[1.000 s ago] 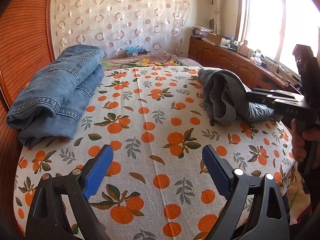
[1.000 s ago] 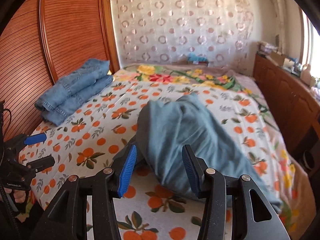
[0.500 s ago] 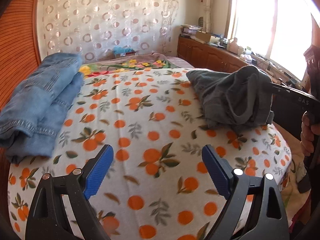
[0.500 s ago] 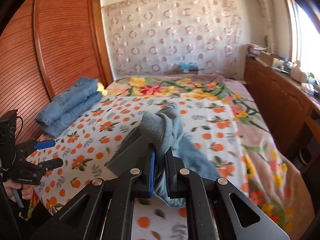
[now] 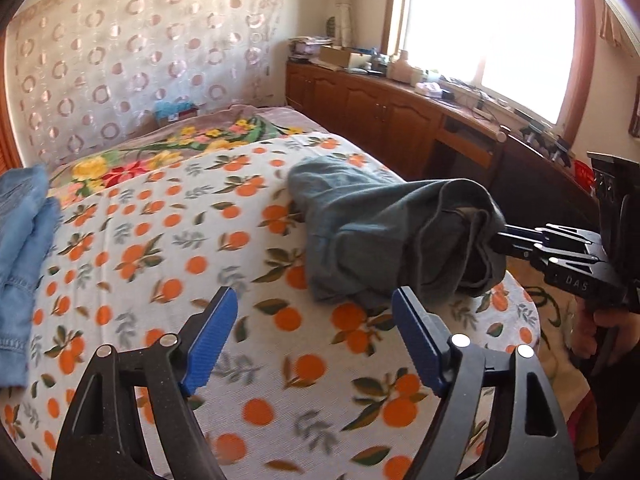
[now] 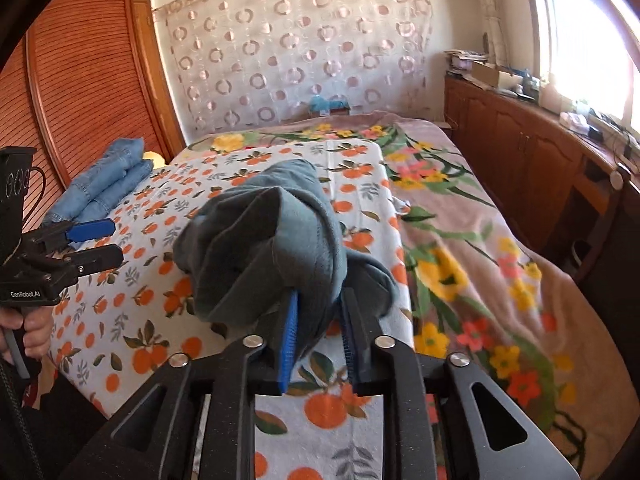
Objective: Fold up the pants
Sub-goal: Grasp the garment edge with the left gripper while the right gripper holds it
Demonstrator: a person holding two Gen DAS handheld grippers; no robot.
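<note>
Pants [image 6: 276,248], grey-blue, bunched, lie on orange-print bed cover [image 5: 168,248], near edge lifted clear of bed by right gripper [image 6: 318,334], jaws clamped on fabric. Bundle's long axis runs from that grip away toward curtain, far end resting on cover. Left gripper [image 5: 314,340] hovers above cover, jaws wide apart, holding nothing; pants lie ahead and to its right, near. Judgement: left gripper is free one, best placed to take second hold and spread garment flat. Folded jeans [image 6: 106,184] sit well apart by wardrobe.
</note>
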